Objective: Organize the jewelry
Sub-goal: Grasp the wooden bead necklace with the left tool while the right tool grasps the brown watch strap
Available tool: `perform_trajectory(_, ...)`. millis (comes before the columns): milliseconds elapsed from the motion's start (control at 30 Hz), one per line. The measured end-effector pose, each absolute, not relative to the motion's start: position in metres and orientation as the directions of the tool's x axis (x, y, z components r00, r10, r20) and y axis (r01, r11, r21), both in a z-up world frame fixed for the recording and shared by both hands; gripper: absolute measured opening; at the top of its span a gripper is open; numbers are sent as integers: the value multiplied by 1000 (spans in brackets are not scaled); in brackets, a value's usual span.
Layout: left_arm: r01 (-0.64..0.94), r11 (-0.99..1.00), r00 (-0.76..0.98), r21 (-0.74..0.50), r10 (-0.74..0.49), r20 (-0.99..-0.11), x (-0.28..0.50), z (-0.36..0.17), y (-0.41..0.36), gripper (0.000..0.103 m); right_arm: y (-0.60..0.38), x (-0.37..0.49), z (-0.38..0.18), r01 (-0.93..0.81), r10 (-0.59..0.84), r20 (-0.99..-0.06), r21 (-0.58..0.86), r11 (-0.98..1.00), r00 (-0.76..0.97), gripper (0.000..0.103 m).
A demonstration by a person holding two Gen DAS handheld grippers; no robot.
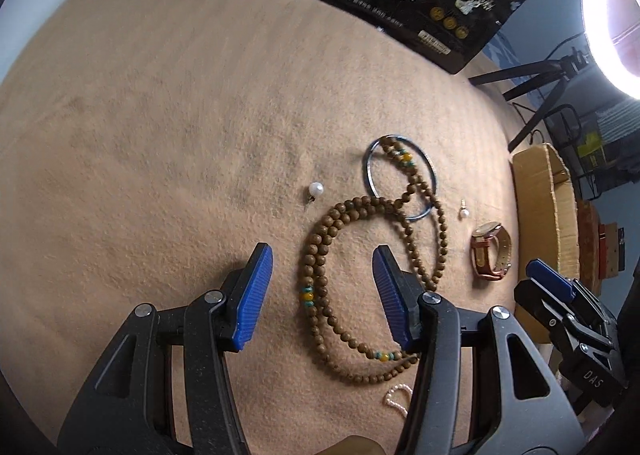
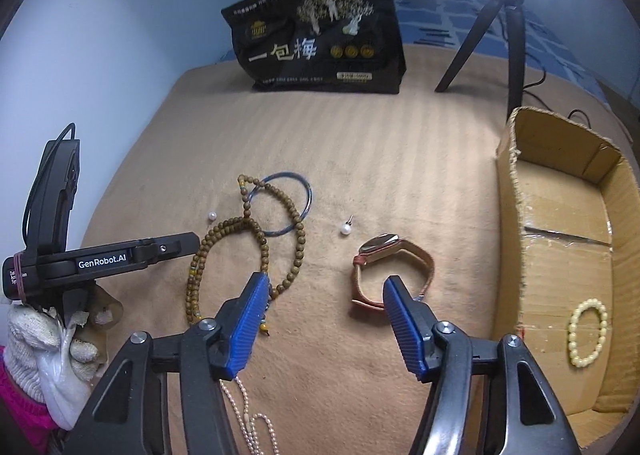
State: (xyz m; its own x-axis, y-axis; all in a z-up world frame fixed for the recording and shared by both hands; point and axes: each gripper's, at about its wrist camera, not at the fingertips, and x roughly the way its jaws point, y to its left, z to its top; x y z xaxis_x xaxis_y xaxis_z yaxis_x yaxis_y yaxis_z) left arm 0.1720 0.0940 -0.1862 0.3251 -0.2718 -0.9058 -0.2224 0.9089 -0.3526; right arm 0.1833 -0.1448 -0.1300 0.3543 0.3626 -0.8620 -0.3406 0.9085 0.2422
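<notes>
A long wooden bead necklace lies looped on the tan cloth, crossing a thin blue bangle. My left gripper hangs open just above the necklace, with one loop lying between its blue pads but not pinched. Close over the cloth, my right gripper is open and holds nothing. Its right finger is next to a brown-strapped watch. Two pearl earrings lie loose. A pale pearl strand runs under my right gripper.
An open cardboard box stands at the right with a yellow bead bracelet inside. A black snack bag leans at the back. A tripod and ring light stand at the back right. A gloved hand holds the left gripper.
</notes>
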Motion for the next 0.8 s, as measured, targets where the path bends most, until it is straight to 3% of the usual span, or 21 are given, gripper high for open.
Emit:
perform_trajectory(367, -246, 893, 309, -377, -297, -904, 181, -200, 93, 53, -145, 206, -158, -280, 348, -889, 268, 922, 297, 49)
perform_trajectory(800, -181, 907, 292, -380, -319, -902, 190, -200, 50, 59, -145, 214, -178, -241, 301, -915, 239, 941, 268, 44)
